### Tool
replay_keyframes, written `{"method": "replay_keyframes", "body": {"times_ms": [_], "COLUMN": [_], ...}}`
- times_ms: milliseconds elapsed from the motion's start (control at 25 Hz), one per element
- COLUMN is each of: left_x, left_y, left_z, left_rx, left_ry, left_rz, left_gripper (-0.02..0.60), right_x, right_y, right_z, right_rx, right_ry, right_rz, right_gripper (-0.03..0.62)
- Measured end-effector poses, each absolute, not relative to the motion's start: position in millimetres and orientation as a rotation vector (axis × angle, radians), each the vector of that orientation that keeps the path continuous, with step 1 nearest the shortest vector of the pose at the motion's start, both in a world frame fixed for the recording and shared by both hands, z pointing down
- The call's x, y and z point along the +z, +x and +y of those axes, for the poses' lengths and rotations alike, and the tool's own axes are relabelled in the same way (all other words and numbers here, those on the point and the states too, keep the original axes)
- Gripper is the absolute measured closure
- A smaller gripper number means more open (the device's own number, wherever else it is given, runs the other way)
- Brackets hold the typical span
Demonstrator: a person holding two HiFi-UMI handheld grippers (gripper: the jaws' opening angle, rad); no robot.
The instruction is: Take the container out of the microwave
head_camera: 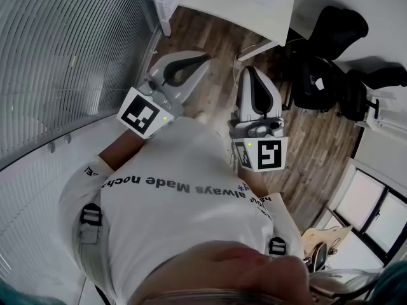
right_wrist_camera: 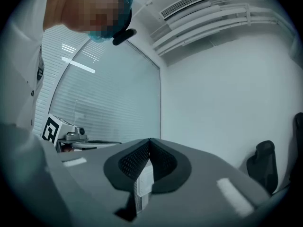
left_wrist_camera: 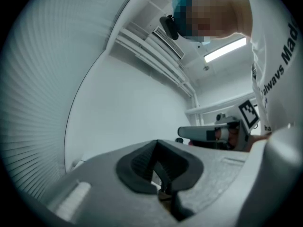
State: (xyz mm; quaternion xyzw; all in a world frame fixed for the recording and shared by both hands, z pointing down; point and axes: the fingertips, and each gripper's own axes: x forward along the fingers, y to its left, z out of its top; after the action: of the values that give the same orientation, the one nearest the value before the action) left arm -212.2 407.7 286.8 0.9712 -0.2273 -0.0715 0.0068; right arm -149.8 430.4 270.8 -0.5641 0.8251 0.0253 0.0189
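Note:
Neither a microwave nor a container shows in any view. In the head view both grippers are held level just in front of the person's white T-shirt (head_camera: 184,189), above a wooden floor. The left gripper (head_camera: 202,60) points up and to the right, and its jaws meet with nothing between them (left_wrist_camera: 156,144). The right gripper (head_camera: 250,70) points up the picture beside it, jaws likewise closed on nothing (right_wrist_camera: 149,141). Each gripper view catches the other gripper off to the side: the right gripper (left_wrist_camera: 213,133) and the left gripper (right_wrist_camera: 75,139).
A glass wall with blinds (head_camera: 57,56) runs along the left. A white desk (head_camera: 222,2) stands ahead, and black office chairs (head_camera: 331,56) stand at the right. Wooden floor (head_camera: 216,49) lies under the grippers. Plain white walls fill both gripper views.

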Motion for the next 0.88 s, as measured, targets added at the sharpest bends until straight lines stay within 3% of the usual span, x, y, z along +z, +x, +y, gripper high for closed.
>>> {"method": "replay_keyframes", "body": {"times_ms": [440,880], "left_x": [298.5,308.0], "left_y": [-253.7,-229.7], "left_z": [391.0,351.2], "left_rx": [-0.231,-0.216], "left_ry": [3.022,3.021], "left_rz": [-0.721,-0.715], "left_gripper": [0.578,0.578], "right_x": [281.3,291.5], "right_y": [-187.9,-166.0], "right_z": [416.3,376.3], "right_rx": [0.077,0.056], "right_ry": [-1.778,-1.772], "right_rz": [2.561,2.554], "right_gripper": [0.594,0.594]}}
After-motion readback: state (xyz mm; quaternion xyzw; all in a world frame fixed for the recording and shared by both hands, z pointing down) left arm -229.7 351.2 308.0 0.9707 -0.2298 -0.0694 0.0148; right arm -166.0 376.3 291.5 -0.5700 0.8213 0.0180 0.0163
